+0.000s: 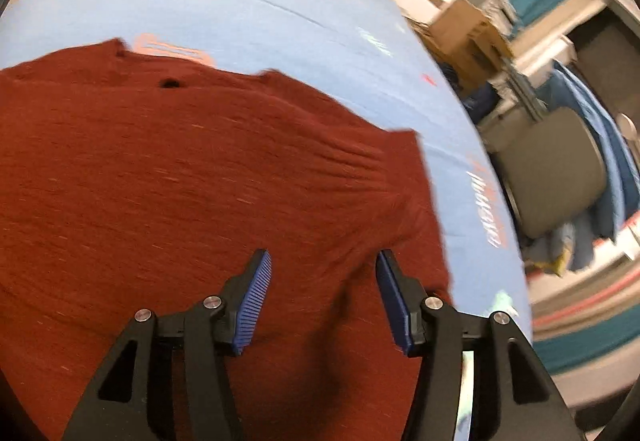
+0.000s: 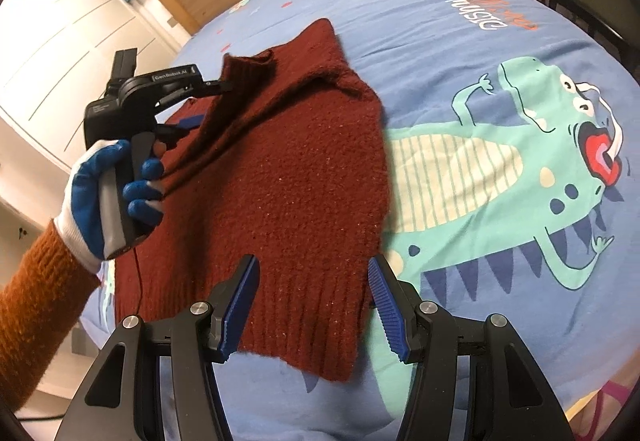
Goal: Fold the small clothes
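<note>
Now: red knit sweater (image 2: 280, 177) flat on blue dinosaur bedsheet (image 2: 500, 41). My left gripper (image 1: 322, 281) and right gripper (image 2: 312, 285) both open, empty. Sweater soft, floppy, light; best pinched at ribbed hem (image 2: 304, 317).

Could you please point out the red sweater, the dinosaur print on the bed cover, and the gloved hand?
Red sweater (image 2: 288, 177), right wrist view: middle of its body.
Dinosaur print (image 2: 452, 169), right wrist view: striped belly.
Gloved hand (image 2: 100, 197), right wrist view: back of glove.
</note>
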`<move>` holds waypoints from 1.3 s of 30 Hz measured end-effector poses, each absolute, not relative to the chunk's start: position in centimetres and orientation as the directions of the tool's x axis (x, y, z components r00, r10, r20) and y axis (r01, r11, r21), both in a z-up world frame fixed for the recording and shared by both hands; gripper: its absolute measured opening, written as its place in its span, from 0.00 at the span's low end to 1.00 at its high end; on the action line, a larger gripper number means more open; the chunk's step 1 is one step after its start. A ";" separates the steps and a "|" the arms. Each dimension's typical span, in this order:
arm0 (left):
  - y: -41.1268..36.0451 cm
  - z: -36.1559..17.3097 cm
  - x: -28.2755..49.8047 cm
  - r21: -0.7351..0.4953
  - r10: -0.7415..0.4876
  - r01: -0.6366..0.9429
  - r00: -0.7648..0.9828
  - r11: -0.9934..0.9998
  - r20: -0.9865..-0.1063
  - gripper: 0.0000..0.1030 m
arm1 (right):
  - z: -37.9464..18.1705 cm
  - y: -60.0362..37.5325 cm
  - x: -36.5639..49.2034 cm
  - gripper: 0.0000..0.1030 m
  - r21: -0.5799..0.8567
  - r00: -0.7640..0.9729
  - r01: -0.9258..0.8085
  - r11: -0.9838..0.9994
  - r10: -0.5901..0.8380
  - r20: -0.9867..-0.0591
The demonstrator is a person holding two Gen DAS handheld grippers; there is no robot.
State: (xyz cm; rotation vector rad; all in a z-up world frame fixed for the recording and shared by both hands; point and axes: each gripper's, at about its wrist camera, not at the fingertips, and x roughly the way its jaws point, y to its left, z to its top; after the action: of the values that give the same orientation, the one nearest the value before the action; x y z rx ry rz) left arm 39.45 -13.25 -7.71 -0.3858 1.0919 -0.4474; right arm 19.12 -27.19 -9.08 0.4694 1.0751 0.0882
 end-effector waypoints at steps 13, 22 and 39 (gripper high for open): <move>-14.8 -9.6 39.9 -0.190 -0.206 0.082 0.476 0.978 -0.855 0.48 | -9.3 -27.9 19.4 0.57 0.402 0.481 0.170 0.900 0.280 -0.831; -16.1 -8.1 38.1 -0.166 -0.230 0.170 0.493 0.971 -0.839 0.48 | -8.6 -27.3 19.1 0.57 0.394 0.487 0.162 0.905 0.274 -0.829; -12.9 -6.5 33.1 -0.090 -0.194 0.232 0.476 0.969 -0.858 0.48 | -6.4 -25.9 18.5 0.57 0.361 0.506 0.144 0.922 0.245 -0.827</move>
State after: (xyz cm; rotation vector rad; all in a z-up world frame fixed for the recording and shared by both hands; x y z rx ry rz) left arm 33.14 -12.89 -6.53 0.0406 1.0423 -0.2603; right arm 18.46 -25.89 -6.40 0.4131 1.0471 0.0631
